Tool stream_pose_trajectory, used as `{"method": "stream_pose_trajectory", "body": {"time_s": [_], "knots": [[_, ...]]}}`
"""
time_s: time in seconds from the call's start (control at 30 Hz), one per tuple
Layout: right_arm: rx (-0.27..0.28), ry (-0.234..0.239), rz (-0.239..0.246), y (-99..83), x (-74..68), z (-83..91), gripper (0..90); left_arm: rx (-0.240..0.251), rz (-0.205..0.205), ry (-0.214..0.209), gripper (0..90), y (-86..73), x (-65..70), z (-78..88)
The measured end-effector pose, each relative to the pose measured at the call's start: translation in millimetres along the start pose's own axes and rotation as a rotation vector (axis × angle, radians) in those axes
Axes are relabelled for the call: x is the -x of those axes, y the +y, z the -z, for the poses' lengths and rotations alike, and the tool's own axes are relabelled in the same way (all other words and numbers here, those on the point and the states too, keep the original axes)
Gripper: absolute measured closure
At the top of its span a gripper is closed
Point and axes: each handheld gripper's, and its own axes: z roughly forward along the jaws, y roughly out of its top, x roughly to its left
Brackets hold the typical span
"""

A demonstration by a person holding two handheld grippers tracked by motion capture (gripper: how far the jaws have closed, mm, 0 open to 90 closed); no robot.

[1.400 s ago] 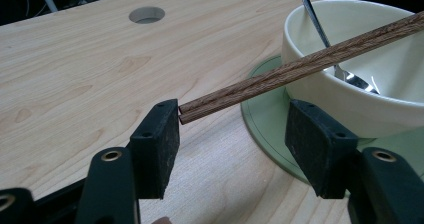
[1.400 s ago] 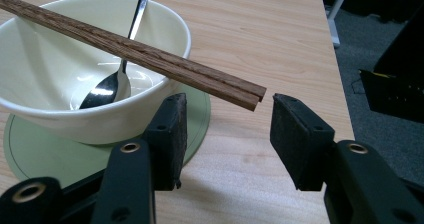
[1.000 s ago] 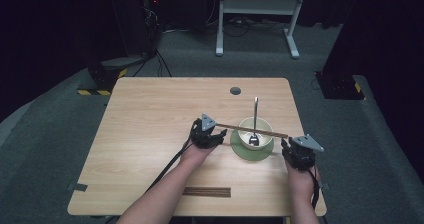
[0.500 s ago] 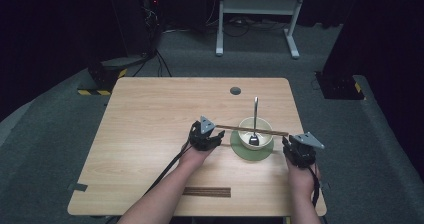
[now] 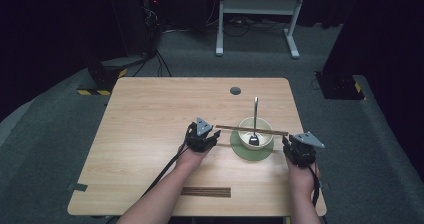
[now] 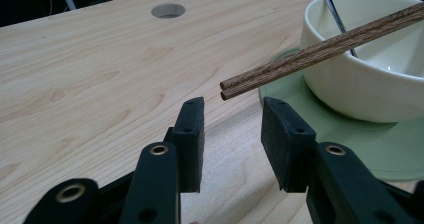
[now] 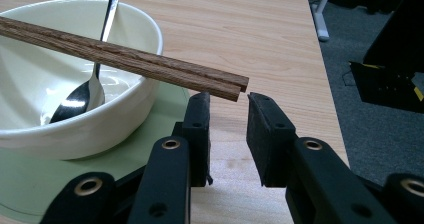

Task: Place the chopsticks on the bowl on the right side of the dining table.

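Wooden chopsticks (image 5: 251,129) are now lying level across the round bowl (image 5: 255,139); left claw (image 6: 232,134), narrowing, and right claw (image 7: 227,134) are gaping empty just below their tips.

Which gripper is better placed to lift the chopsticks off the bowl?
Probably right: the chopsticks end just at the right gripper. The left gripper has just been closing on nothing, short of their other end.
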Motion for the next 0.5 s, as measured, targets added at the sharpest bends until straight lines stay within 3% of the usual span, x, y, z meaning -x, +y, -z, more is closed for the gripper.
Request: {"method": "stream_pose_trajectory", "body": {"time_s": [0.5], "knots": [[-0.004, -0.003, -0.009, 0.0, 2.2, -2.4, 71.0, 0.019, -0.001, -0.003, 65.4, -3.9, 5.2, 7.5]]}}
